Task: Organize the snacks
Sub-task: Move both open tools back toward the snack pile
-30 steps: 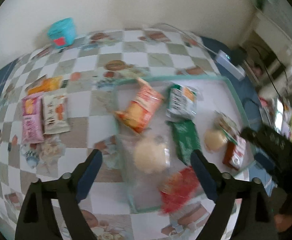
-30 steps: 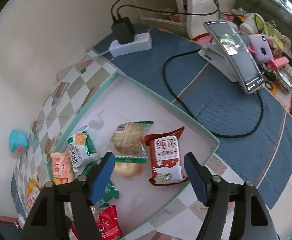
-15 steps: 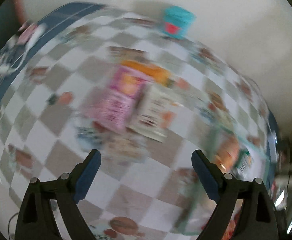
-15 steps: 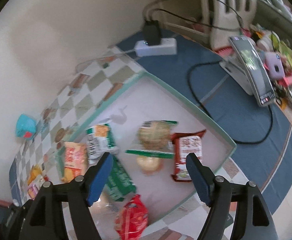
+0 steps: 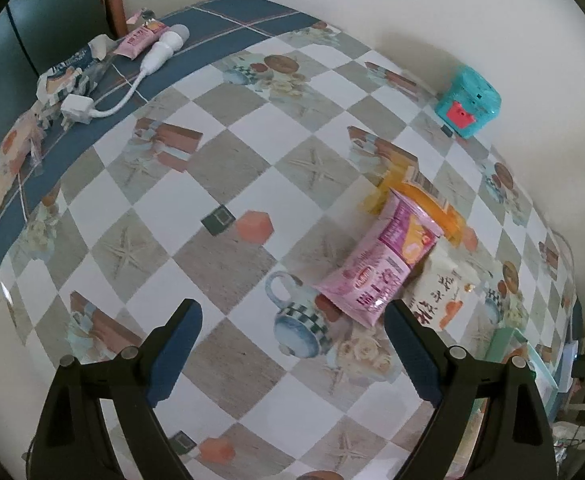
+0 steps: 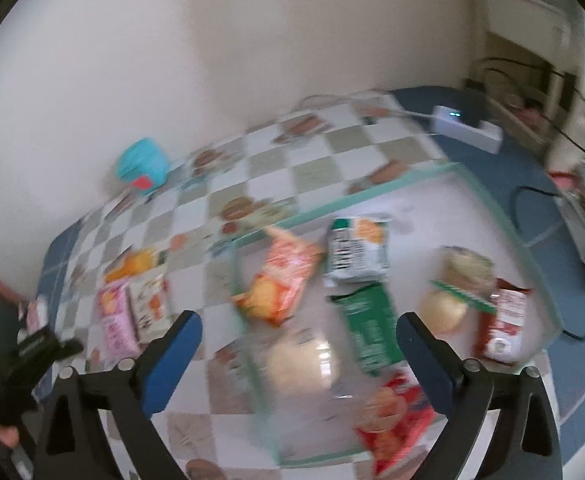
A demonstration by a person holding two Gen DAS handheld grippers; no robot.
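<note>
Three snack packets lie on the checked tablecloth: a pink one (image 5: 380, 268), a white one (image 5: 440, 292) and an orange one (image 5: 420, 200). My left gripper (image 5: 292, 312) is open and empty, just short of the pink packet. A green-rimmed tray (image 6: 372, 194) holds several snacks, among them an orange bag (image 6: 280, 284), a green packet (image 6: 368, 328) and a red packet (image 6: 392, 416). My right gripper (image 6: 298, 324) is open and empty above the tray's near side. The left gripper also shows at the right wrist view's left edge (image 6: 32, 354).
A teal box (image 5: 468, 104) stands by the wall. A white charger with cable (image 5: 132, 68) and wrappers lie on the blue cloth at far left. A power strip (image 6: 466, 130) and a black cable (image 6: 564, 264) lie right of the tray.
My left gripper swung left from over the tray to the three packets on the cloth. My right gripper turned left, so the whole tray and the packets come into its view.
</note>
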